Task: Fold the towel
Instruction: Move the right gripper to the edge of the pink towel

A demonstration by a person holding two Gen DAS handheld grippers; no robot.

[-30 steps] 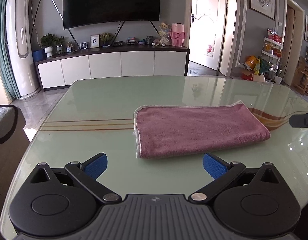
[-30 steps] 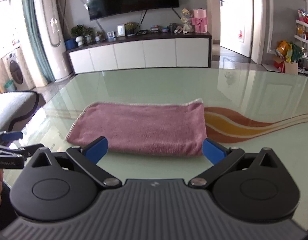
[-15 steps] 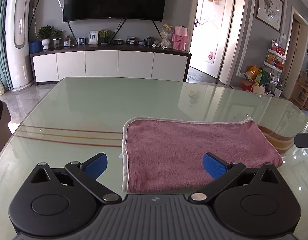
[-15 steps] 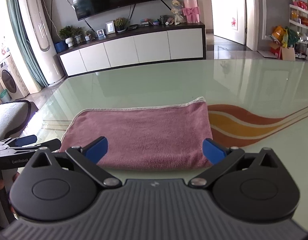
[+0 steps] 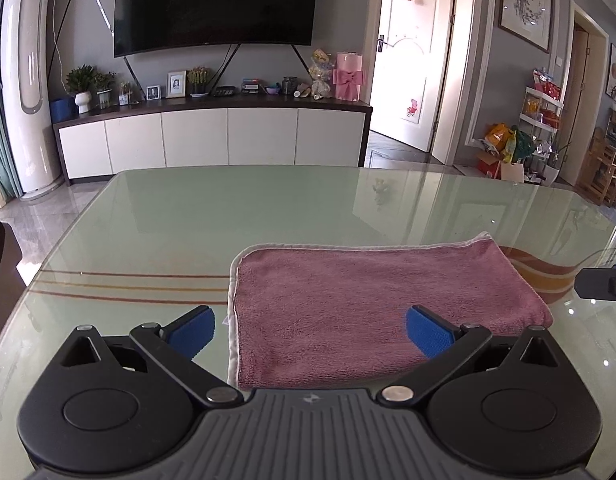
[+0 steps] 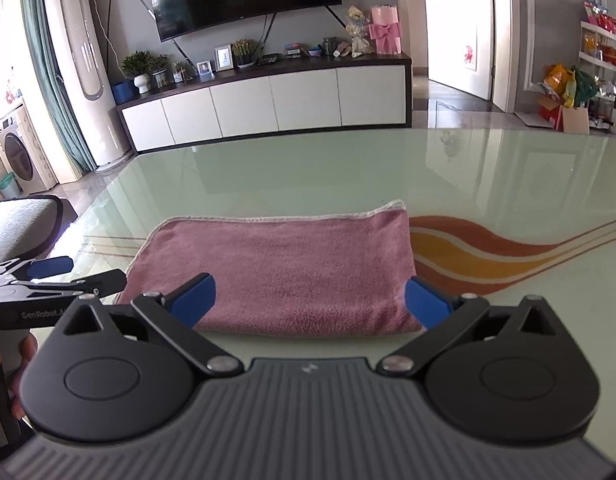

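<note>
Towel (image 5: pixel 372 304) nearer, near edge claw-hidden

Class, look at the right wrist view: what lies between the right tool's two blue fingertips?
The pink towel, lying folded on the glass table; the right tool is open around its near edge.

We see our right gripper (image 6: pixel 310 300) spread wide above the near edge of the folded pink towel (image 6: pixel 284 268), which lies flat on the glass table (image 6: pixel 348 168). Our left gripper (image 6: pixel 48 276) juts in beside the towel's left end.
</note>
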